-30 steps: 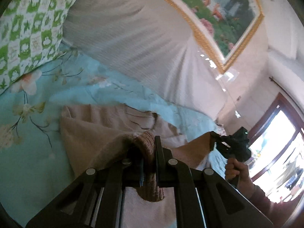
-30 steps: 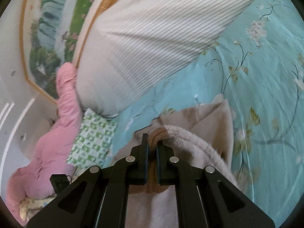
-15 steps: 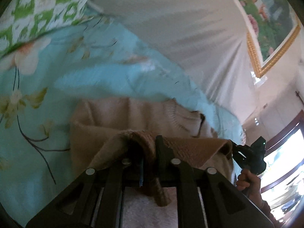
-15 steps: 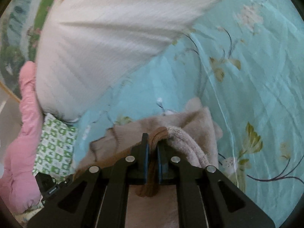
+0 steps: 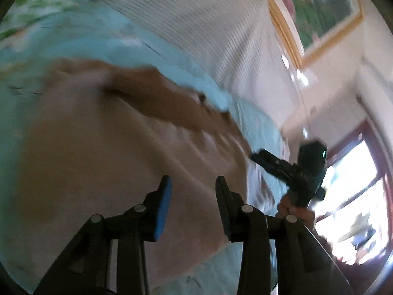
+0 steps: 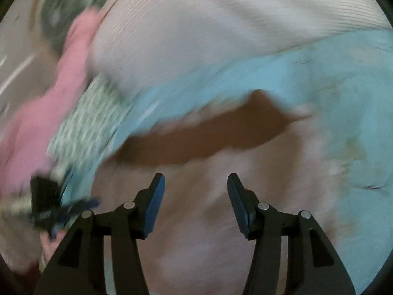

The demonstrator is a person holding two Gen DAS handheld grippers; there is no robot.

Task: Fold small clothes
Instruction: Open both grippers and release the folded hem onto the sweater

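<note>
A small tan knit sweater (image 5: 118,152) lies folded over on the turquoise floral bedsheet (image 5: 73,46); its darker ribbed hem runs across the top. My left gripper (image 5: 192,184) is open and empty just above the sweater. The right gripper also shows in the left wrist view (image 5: 260,158), at the sweater's right edge. In the right wrist view the sweater (image 6: 221,196) fills the lower middle, and my right gripper (image 6: 195,180) is open and empty above it. The left gripper shows there too (image 6: 81,204), at the left. Both views are motion-blurred.
A large white striped pillow (image 5: 208,36) lies behind the sweater. A green-and-white checked cushion (image 6: 91,123) and pink bedding (image 6: 44,113) lie at the left. A framed picture (image 5: 319,12) hangs on the wall, and a bright window (image 5: 356,209) is at the right.
Both grippers have opened and let go of the sweater's hem, which now lies folded over the sweater. Both have pulled back a little.
</note>
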